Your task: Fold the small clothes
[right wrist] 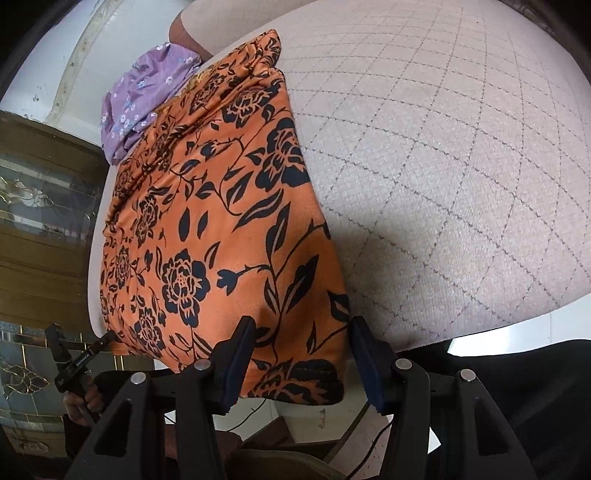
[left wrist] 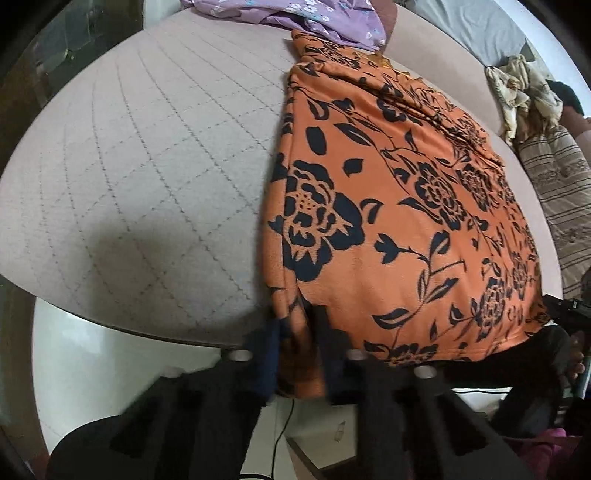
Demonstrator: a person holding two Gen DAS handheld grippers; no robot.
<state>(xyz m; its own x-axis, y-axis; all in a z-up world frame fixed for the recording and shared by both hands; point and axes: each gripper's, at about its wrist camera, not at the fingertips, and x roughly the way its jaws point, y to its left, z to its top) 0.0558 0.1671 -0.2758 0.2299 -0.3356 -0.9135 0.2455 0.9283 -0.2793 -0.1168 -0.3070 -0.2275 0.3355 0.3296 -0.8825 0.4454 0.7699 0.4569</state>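
Nearest in the left wrist view, the left gripper [left wrist: 295,332] has its jaws drawn close together on the near left corner of the orange floral garment [left wrist: 399,206]; the cloth's hem hangs bunched between the two dark pads, which press on it from both sides.

In the right wrist view, the right gripper [right wrist: 301,332] stands with its jaws about half open, straddling the near right corner of the same garment [right wrist: 221,221]. The left pad lies against the cloth's surface and the right pad sits just beside the cloth's edge; the pads do not clamp it, and the hem droops between them over the tabletop's near edge.

Low at the left of that view a hand [right wrist: 86,400] grips the other gripper's handle.

The garment lies folded in a long strip on the quilted pink tabletop [left wrist: 147,166], running from the near edge toward the far side.

At its far end a purple flowered cloth [left wrist: 295,18] lies touching the orange one.
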